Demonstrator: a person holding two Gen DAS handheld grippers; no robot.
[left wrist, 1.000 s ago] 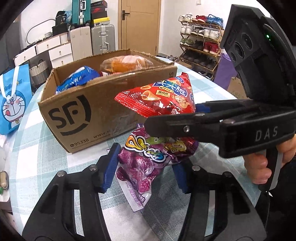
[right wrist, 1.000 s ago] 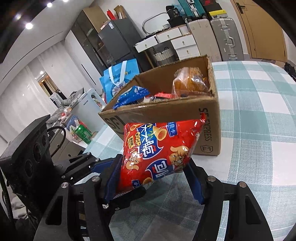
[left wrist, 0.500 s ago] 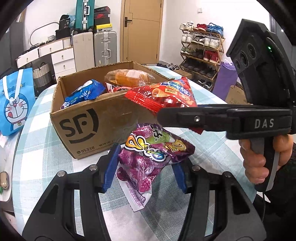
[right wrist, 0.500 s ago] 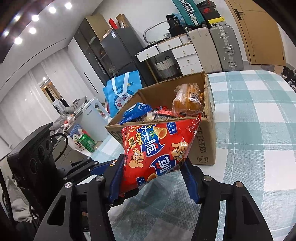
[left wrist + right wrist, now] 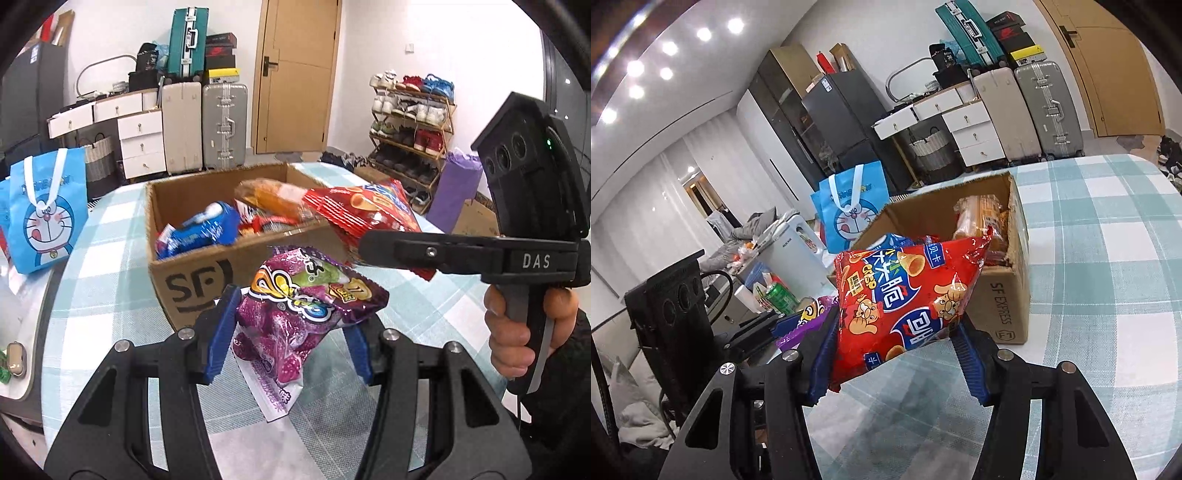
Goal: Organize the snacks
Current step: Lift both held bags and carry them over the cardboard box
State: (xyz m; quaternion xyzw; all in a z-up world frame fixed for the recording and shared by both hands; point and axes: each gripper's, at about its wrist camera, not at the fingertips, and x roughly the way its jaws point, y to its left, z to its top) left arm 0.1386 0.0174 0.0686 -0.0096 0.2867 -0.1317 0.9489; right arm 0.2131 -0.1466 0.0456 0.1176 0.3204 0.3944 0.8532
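Both snack bags now ride higher than a second ago; the left hand-held gripper point(image 5: 291, 334) stays clamped on the purple bag point(image 5: 310, 306), near the cardboard box point(image 5: 199, 273); the right hand-held gripper point(image 5: 899, 354), jaws just tightened, pinches the red bag point(image 5: 905, 299) by the box rim; dropping in looks next.

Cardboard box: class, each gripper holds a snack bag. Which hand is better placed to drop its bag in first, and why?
Right, probably. Its red crisp bag already hangs at the cardboard box rim, while the left gripper's purple candy bag sits lower, before the front wall.
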